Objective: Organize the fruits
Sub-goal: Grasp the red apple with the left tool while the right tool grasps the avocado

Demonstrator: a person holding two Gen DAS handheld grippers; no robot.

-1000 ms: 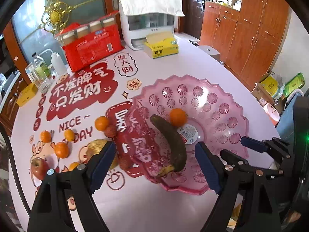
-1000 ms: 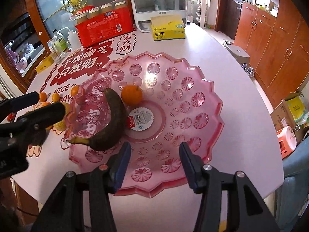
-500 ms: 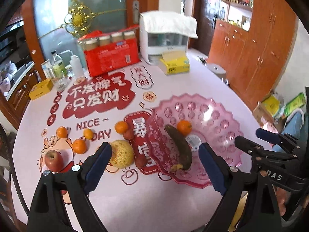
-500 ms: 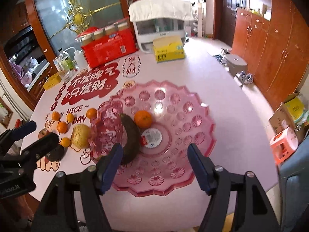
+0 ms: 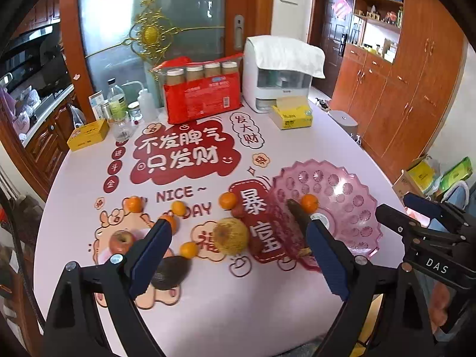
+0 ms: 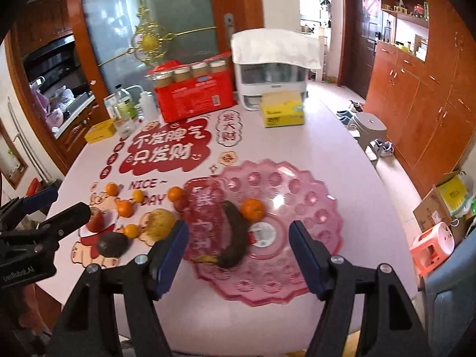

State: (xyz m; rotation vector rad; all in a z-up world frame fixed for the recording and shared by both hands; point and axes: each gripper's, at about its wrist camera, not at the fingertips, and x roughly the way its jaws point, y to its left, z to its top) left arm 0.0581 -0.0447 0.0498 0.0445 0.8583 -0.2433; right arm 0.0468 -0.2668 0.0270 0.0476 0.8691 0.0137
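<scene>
Both the left gripper (image 5: 238, 253) and right gripper (image 6: 238, 255) hang spread wide, holding nothing. The scalloped pink plastic fruit plate (image 6: 309, 202) carries a dark overripe banana (image 6: 235, 235) with a small orange (image 6: 253, 208) at its two o'clock. At the plate's nine o'clock, loose on the table, lie a round yellow fruit, possibly a melon (image 5: 230, 236), and a red apple (image 5: 120, 241).

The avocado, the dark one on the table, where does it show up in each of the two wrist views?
Left wrist: avocado sits low and left of centre, just behind the left gripper's left finger.
Right wrist: avocado lies left of centre, ahead of the right gripper's left finger.
Shared landmark: the small orange just beyond the avocado, beside the round yellow fruit.
</scene>
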